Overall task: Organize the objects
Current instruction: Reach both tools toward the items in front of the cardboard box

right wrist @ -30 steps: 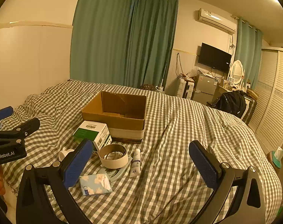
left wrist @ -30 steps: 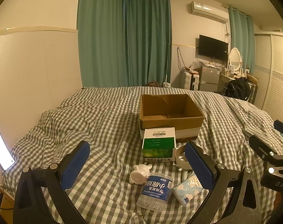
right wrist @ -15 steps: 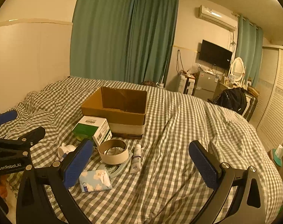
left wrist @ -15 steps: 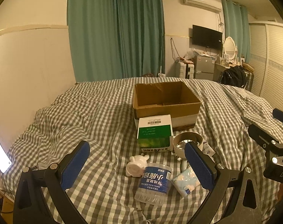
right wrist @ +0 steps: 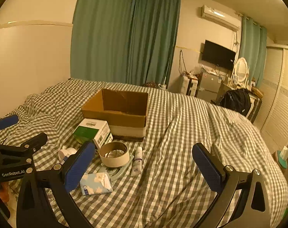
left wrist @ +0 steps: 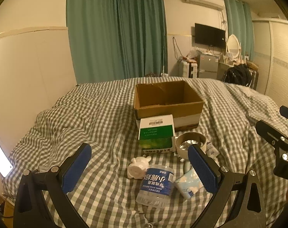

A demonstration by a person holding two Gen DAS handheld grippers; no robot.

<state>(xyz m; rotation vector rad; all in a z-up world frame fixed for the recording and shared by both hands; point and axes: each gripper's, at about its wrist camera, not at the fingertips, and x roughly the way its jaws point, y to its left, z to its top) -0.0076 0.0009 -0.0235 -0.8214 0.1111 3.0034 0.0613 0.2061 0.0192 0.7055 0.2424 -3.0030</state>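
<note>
Two handheld grippers are held low over a bed (right wrist: 182, 152) covered in a grey-and-white checked quilt, both pointed toward the far curtains. The left gripper (left wrist: 139, 167) is seen with its jaws spread wide and nothing between them; its blue pads frame a cluster of small items. The right gripper (right wrist: 144, 165) is likewise wide open and empty, held just to the right of the left one.

An open cardboard box (left wrist: 168, 102) is set near the middle of the bed, its inside apparently bare. A green-and-white carton (left wrist: 156, 134) lies touching the box's near side. A roll of tape (right wrist: 114, 156) sits just beside the carton, with a small tube (right wrist: 137, 160) at its right. Nearer the grippers lie a white pig figure (left wrist: 138, 167), a bottle (left wrist: 156, 187) on its side, and a tissue pack (right wrist: 96, 183).

Open quilt is left to the right of the tube and to the left of the carton.
</note>
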